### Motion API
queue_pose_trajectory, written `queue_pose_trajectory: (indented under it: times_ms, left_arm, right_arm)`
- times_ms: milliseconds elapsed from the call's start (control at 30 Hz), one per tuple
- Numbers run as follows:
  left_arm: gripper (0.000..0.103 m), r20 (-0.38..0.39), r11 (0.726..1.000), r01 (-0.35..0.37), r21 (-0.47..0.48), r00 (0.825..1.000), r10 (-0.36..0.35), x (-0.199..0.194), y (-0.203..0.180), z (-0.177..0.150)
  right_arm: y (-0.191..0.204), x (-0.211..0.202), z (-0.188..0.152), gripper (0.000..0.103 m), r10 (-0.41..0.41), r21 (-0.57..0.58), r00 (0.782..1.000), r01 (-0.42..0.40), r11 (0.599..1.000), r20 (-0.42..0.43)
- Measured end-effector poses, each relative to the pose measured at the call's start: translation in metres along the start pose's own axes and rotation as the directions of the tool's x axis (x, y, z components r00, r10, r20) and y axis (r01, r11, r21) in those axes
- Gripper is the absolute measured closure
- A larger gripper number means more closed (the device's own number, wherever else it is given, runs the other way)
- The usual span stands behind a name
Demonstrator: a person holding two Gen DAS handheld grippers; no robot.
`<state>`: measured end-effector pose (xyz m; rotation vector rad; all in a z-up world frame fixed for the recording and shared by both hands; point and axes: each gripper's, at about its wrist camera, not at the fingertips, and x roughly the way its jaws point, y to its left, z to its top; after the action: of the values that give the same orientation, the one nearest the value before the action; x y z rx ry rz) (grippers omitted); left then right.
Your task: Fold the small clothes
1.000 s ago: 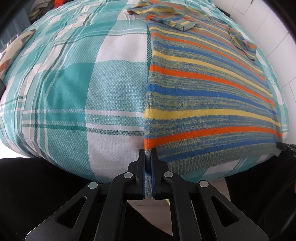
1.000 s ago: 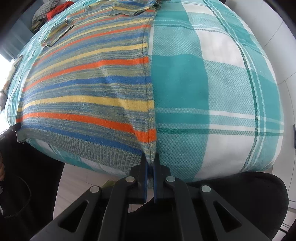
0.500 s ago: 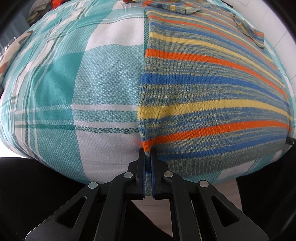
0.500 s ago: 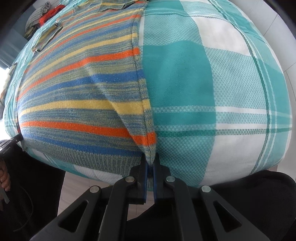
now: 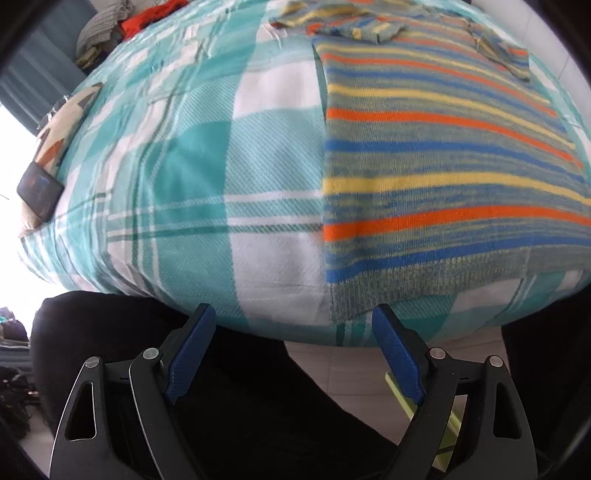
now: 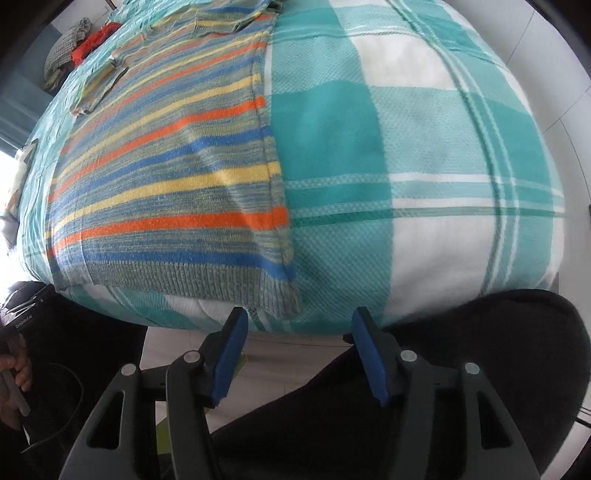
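Both grippers hang with their jaws spread and nothing between the blue pads. The left gripper (image 5: 293, 347) has just been opening; its pads stand wide apart over the near edge of the bed, touching no cloth. A second ago and half a second ago those same jaws were pinched shut on the near left corner of the striped sweater (image 5: 443, 177), which now lies released just ahead and to the right of the gripper, its grey ribbed hem flat along the bed's edge.

The right gripper (image 6: 297, 349) has likewise just been opening, though less widely. Its pads are clear of the fabric, whereas earlier they were clamped on the sweater's near right corner. That corner now rests just in front of the jaws, slightly rumpled and drooping over the bed's edge, and a soft diagonal crease runs up from it across the stripes.

Beyond both grippers the sweater (image 6: 166, 177) lies spread on the teal and white checked bedcover (image 5: 192, 177), sleeves folded in across the far end. Past it, at the far left corner, sits a heap of other clothes (image 5: 122, 26). Below the jaws are the person's dark trousers (image 5: 240, 406) and pale floor.
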<state>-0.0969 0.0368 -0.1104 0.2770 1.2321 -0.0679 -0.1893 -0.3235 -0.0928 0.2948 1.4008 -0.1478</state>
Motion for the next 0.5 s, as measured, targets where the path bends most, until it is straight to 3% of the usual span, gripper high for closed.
queue_pose_trajectory:
  times_ms: [100, 167, 233, 300, 367, 433, 500]
  left_arm:
    - [0.006, 0.133, 0.998, -0.035, -0.048, 0.99, 0.041, -0.029, 0.017, 0.012]
    - [0.005, 0.222, 0.992, -0.044, -0.115, 0.973, 0.069, -0.039, 0.031, 0.025]
    - [0.005, 0.27, 0.981, -0.023, -0.193, 0.96, 0.076, -0.035, 0.051, 0.037]
    - [0.005, 0.295, 0.963, 0.016, -0.271, 0.953, 0.067, -0.024, 0.067, 0.049]
    - [0.005, 0.309, 0.939, 0.034, -0.343, 0.948, 0.078, -0.019, 0.081, 0.051]
    - [0.005, 0.309, 0.917, 0.03, -0.398, 0.946, 0.103, -0.017, 0.087, 0.048]
    - [0.005, 0.312, 0.905, 0.035, -0.424, 0.944, 0.109, -0.011, 0.09, 0.039]
  right_arm:
    - [-0.01, -0.044, 0.01, 0.045, -0.13, -0.045, 0.984, 0.137, 0.99, 0.125]
    - [-0.006, -0.08, 0.029, 0.044, -0.189, -0.114, 0.944, 0.226, 0.967, 0.271]
    - [0.006, -0.11, 0.054, 0.039, -0.14, -0.208, 0.909, 0.236, 0.949, 0.394]
    - [0.027, -0.127, 0.081, 0.031, -0.047, -0.324, 0.886, 0.217, 0.921, 0.462]
    - [0.055, -0.126, 0.108, 0.031, 0.046, -0.456, 0.864, 0.219, 0.863, 0.501]
    - [0.085, -0.107, 0.135, 0.033, 0.123, -0.571, 0.88, 0.185, 0.8, 0.459]
    - [0.115, -0.074, 0.159, 0.049, 0.159, -0.636, 0.915, 0.125, 0.761, 0.37]
